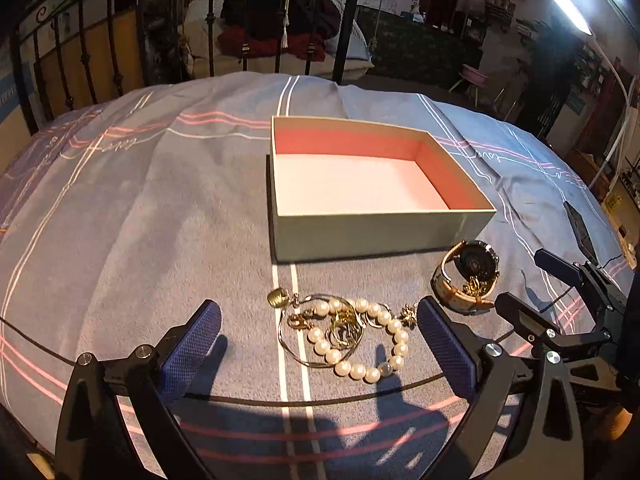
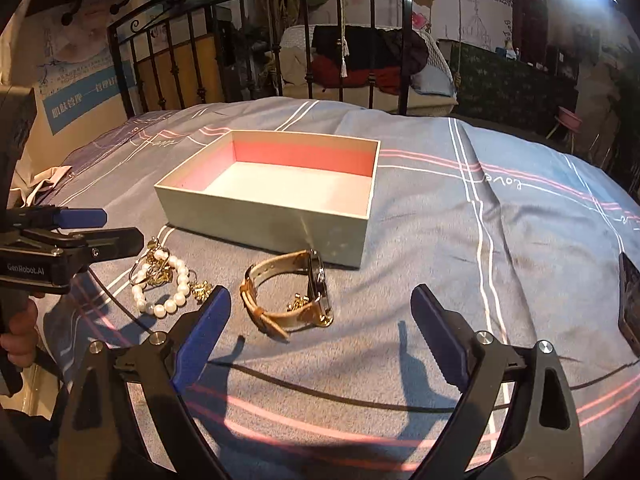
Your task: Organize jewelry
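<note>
Two hand-held grippers are hovering low over a blue-grey striped bedspread (image 1: 160, 200), both with their blue-padded fingers spread wide and grasping nothing. The left gripper (image 1: 318, 340) is framing a white pearl bracelet (image 1: 360, 344) tangled with gold chains and clasps (image 1: 340, 326); this cluster is lying on the cloth between the two pads, closer to the right-hand pad (image 1: 444, 344), with a small gold charm (image 1: 279, 297) just beyond the fingertips. The right gripper (image 2: 320, 320) is framing a dark-faced wristwatch with a tan leather strap (image 2: 292, 296), which is standing on its edge between the fingers, nearer the left-hand pad (image 2: 204, 332) (a bit of gold chain is sitting inside the strap loop). An open rectangular cardboard box with a pink interior (image 1: 380, 232) is resting on the bedspread just behind both jewellery groups, the watch lying close to its near right corner. A dark phone (image 2: 630, 300) is lying at the right edge of the bed, well apart from the watch.
</note>
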Demonstrator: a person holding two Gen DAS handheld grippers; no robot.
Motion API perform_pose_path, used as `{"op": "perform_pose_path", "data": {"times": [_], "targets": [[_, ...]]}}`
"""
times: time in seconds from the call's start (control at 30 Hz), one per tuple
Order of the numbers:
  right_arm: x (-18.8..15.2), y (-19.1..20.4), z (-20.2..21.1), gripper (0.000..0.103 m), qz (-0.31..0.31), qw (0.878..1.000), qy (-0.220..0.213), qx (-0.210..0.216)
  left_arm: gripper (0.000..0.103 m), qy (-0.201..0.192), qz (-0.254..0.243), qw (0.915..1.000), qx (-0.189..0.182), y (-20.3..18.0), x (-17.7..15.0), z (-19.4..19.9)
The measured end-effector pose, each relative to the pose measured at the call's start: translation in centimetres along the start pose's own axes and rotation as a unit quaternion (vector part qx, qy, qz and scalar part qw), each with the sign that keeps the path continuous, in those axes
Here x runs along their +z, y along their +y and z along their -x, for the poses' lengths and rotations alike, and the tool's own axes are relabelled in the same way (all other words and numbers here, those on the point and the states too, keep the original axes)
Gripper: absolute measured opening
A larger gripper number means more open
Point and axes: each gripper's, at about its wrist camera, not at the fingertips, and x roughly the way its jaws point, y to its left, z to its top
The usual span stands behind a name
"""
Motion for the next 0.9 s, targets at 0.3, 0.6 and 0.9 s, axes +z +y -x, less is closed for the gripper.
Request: {"op": "perform_pose_path", "data": {"times": [0.3,0.6,0.9], "targets": [[-0.4,0.3,-0.7,0.090,0.003,1.000,0.011,0.001,0.093,0.039,0.026,0.9988,-0.014,0.3,-0.4,-2.7],[-0.1,0.7,-1.9,0.090,0.013,1.000,0.021,0.012,0.066,0.035,0.008,0.9991,-0.024,-0.2,-0.5,-3.4],[0.7,1.0,-3.5,0.090,0.014,0.999,0.036,0.030,0.052,0.028,0.014,0.9992,-0.024,0.3,-0.5,-3.3]]}}
